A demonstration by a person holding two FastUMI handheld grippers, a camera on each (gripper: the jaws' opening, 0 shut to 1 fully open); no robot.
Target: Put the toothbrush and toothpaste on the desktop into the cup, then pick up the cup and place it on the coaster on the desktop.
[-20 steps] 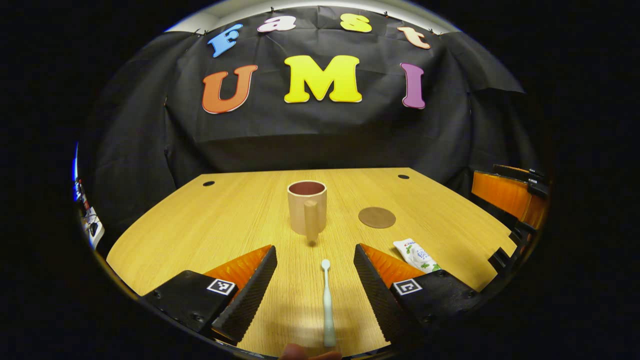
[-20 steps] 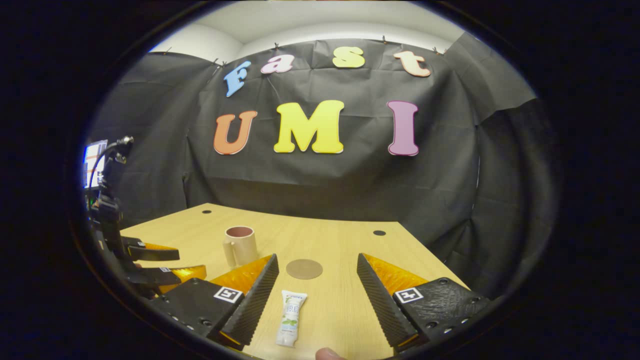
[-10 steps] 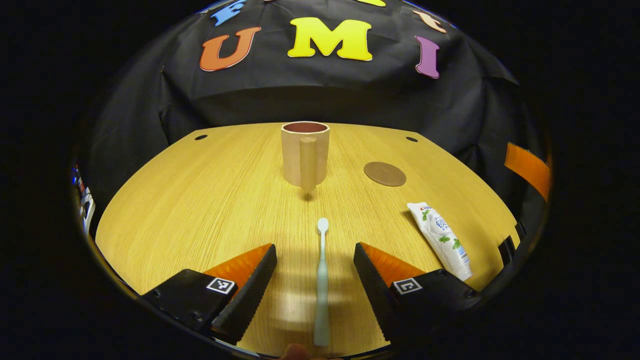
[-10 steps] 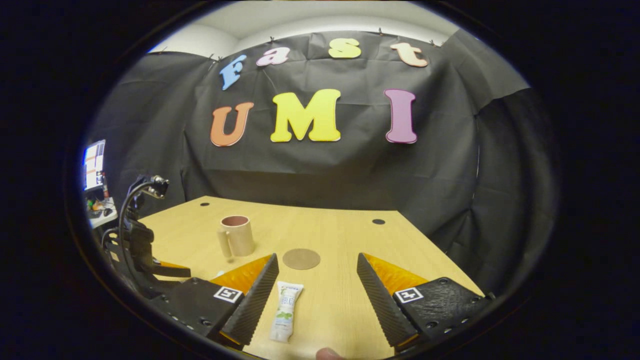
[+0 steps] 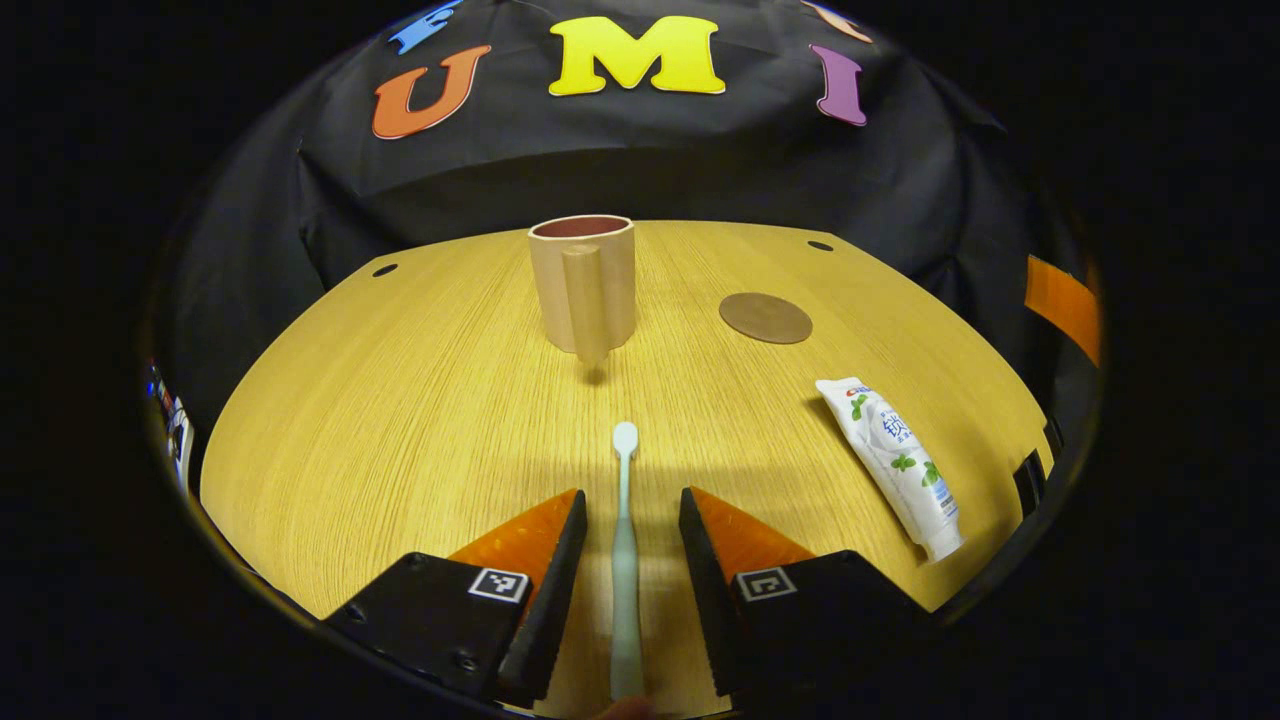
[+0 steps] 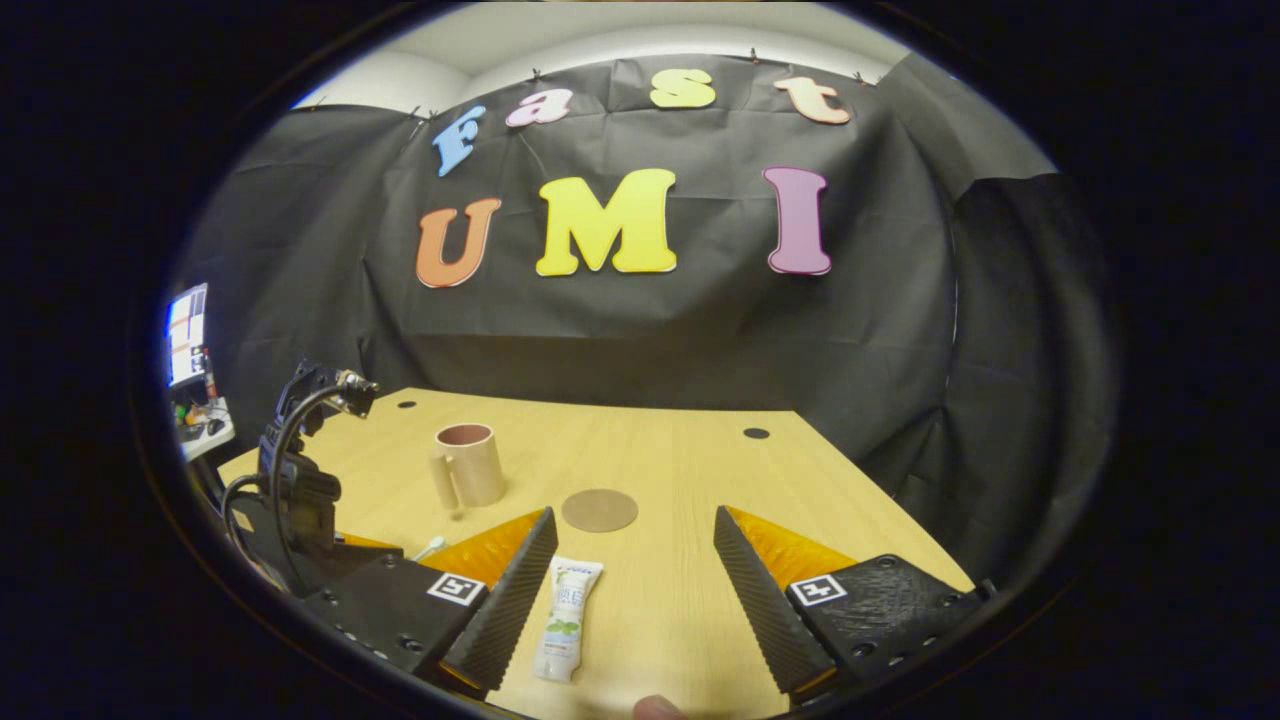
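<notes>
A pale toothbrush [image 5: 625, 540] lies flat on the wooden table [image 5: 420, 400], head pointing toward the tan cup [image 5: 583, 285]. My left gripper [image 5: 632, 497] straddles its handle, fingers drawn close on either side with a thin gap left, so it is open. The cup stands upright, handle facing me. To the right lie the round brown coaster [image 5: 765, 318] and the white toothpaste tube [image 5: 893, 465]. In the right gripper view, my right gripper [image 6: 635, 515] hangs wide open over the table, with the toothpaste [image 6: 565, 620] beside its left finger and the coaster [image 6: 599, 510] and cup [image 6: 467, 465] beyond.
Small dark cable holes [image 5: 820, 245] mark the table's far corners. The left gripper's body and cable [image 6: 300, 480] show at the left of the right gripper view, with a lit screen [image 6: 185, 335] behind. An orange part [image 5: 1065, 300] shows at the right rim of the left gripper view.
My left gripper has tilted down and moved forward along the toothbrush, and its fingers have narrowed around the handle. The right gripper has barely shifted.
</notes>
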